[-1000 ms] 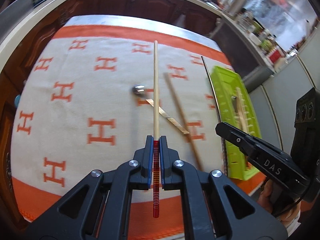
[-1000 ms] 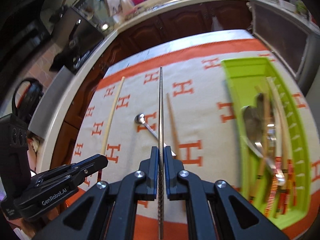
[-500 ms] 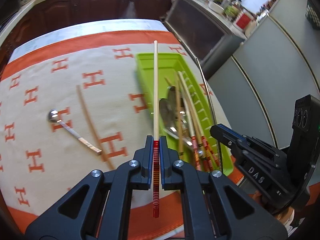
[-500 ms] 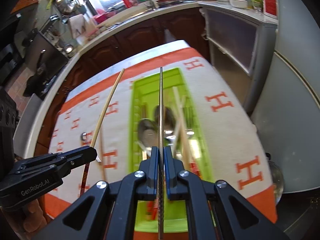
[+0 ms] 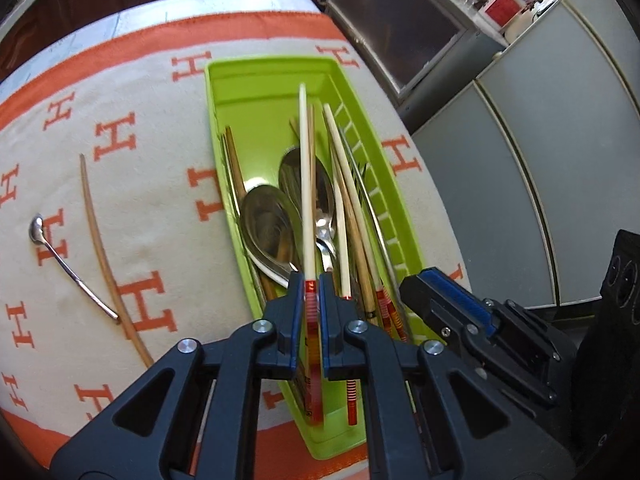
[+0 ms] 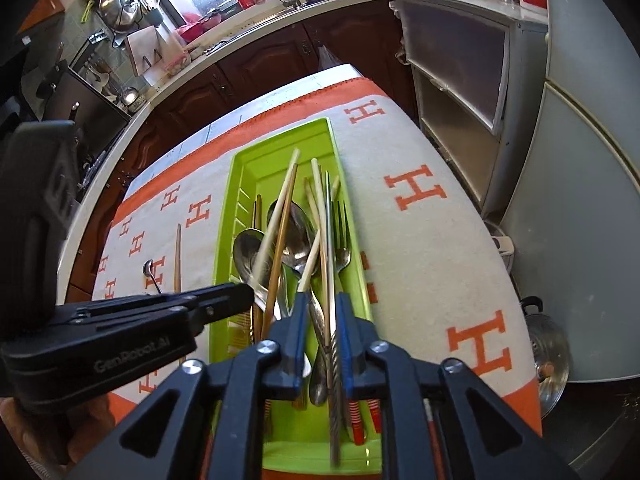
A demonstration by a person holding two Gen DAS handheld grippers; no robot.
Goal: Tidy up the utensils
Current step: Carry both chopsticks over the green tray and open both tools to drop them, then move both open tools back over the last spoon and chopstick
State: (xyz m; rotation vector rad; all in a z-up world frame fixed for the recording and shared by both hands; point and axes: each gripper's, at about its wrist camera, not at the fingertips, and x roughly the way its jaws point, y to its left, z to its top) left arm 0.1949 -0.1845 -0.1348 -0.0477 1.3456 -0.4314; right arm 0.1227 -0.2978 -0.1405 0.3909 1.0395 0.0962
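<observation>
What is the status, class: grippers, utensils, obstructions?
Left hand-held gripper parted around red-banded chopstick; right hand-held gripper open, metal chopstick loose. Both over green tray. Nothing blocking.

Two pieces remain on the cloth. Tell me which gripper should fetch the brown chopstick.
Left, probably. The left gripper is over the green tray's side nearest the brown chopstick; the right gripper hangs over the far side.

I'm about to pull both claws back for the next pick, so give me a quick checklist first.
1. Left claw and right claw above green tray: ok.
2. Right claw jaws apart around metal chopstick: ok.
3. Left claw's hold on red-ended chopstick: cannot tell.
4. Metal chopstick settled in tray: cannot tell, blurred.
5. Cloth cleared: not ok; brown chopstick and small spoon lie there.
</observation>
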